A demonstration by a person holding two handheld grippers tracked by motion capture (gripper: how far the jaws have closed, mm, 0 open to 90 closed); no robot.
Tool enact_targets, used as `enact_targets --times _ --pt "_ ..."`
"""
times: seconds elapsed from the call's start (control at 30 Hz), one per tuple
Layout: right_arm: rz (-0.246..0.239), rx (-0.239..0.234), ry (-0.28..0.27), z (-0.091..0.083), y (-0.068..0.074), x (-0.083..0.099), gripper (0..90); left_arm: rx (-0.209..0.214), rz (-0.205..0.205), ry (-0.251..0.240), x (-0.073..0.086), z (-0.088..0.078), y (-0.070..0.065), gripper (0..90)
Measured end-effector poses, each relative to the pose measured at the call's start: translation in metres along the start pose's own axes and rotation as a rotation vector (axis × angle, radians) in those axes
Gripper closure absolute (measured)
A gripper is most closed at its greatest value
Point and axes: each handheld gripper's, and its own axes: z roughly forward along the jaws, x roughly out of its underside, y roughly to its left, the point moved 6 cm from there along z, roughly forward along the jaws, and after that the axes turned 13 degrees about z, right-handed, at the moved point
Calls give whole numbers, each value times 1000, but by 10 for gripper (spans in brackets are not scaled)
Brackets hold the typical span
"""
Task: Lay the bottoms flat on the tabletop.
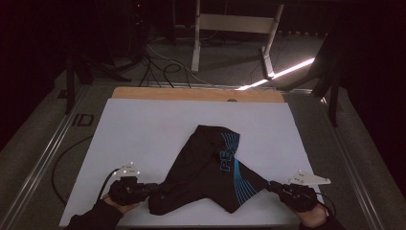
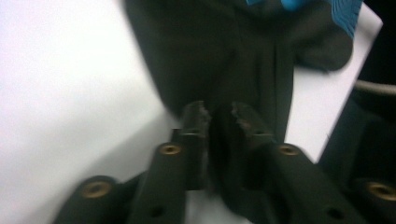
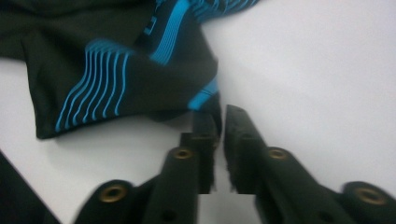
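The left gripper [image 2: 217, 109] has its two black jaws parted by a narrow gap, and a fold of the black garment [image 2: 224, 60] runs down between them; the blur leaves it unclear whether the pads press on the cloth or merely flank it. In the high view the left gripper [image 1: 152, 187] lies low over the white sheet [image 1: 143, 129] at the near left, its tips at the garment's left corner, with the person's left hand [image 1: 122, 191] wrapped around the body and a cable trailing off toward the table edge. The right gripper [image 3: 218, 114] likewise shows a slim gap between its jaws; a dark edge of cloth with a blue band sits at the tip of the left jaw, and contact with the pads cannot be confirmed. In the high view the right gripper [image 1: 271, 185] meets the garment's right corner at the near right, held by the right hand [image 1: 301, 197], with the grey three-cornered plate on top. The garment [image 1: 210, 167] lies spread on the near half of the sheet between the two grippers, black with blue curved stripes [image 3: 98, 84] and blue lettering, its far end reaching toward the sheet's centre. The sheet covers a wooden table [image 1: 191, 93], whose far edge is exposed. Beyond it stand a pale frame [image 1: 234, 24] and a lit strip [image 1: 282, 73] on the floor.
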Motion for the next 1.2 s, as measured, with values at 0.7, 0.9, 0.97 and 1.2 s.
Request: enact_targets --times 0.7,0.9,0.97,1.2 --pt "-71 -152 -38 82 40 -76 341 32 256 30 -71 83 -22 465" --pt "-79 -128 40 113 36 -71 338 -15 326 104 -67 107 -22 474" --pt "-78 -124 52 119 34 -69 340 -27 335 120 -65 113 -20 474" --pt "-67 -105 98 133 34 -66 494 -92 354 200 -52 131 -10 472"
